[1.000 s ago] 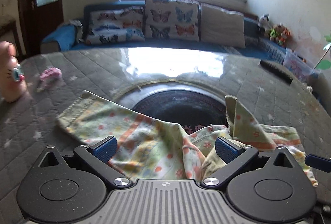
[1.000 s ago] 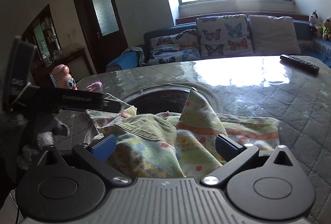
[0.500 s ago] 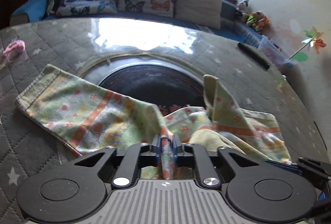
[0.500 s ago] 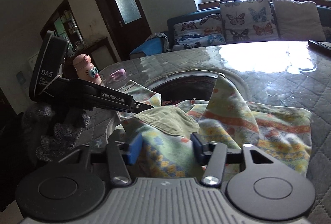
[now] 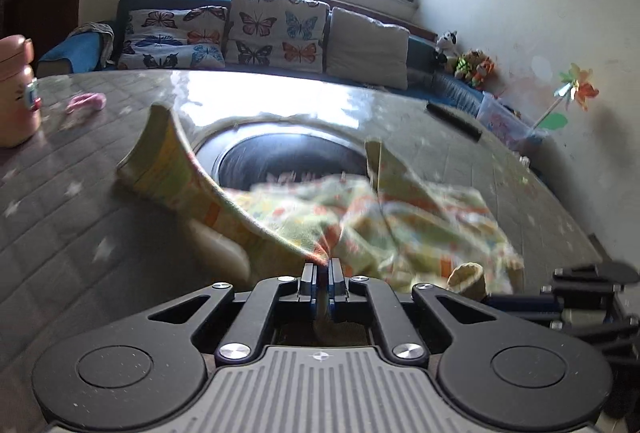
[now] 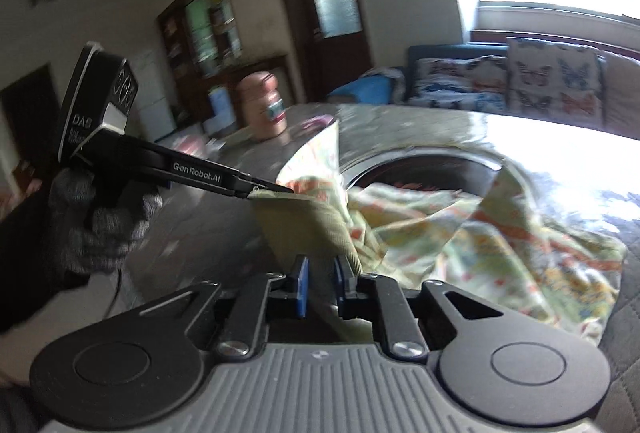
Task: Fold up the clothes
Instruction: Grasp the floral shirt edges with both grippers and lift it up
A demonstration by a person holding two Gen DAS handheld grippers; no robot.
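Left wrist view: the left gripper (image 5: 322,273) sits at the lower centre of the frame with its jaws pressed together on a pinch of the patterned garment (image 5: 360,217). The cloth runs up and away from that pinch in a taut ridge toward the left, ending in a raised hem at the upper left of the cloth, which suggests the grip is there to lift and spread this side. The rest of the garment lies crumpled across the middle of the frame on the quilted table (image 5: 80,213), partly over the dark round inset (image 5: 288,157) at the table's centre. A pink bottle (image 5: 16,93) stands at the left edge and a remote control (image 5: 454,121) lies at the right, both well apart from the cloth. The other tool shows only as dark parts at the lower right.

Right wrist view: the right gripper (image 6: 320,277) at the lower centre is closing, and a plain green fold of the garment (image 6: 460,233) lies between its jaws; the pads look close to it, but I cannot tell whether they press on it. At the left of the frame a gloved hand (image 6: 96,217) holds the left tool, whose tip nips the same edge of cloth just above. Two grips near each other on one edge would let the garment be pulled out flat, I judge.
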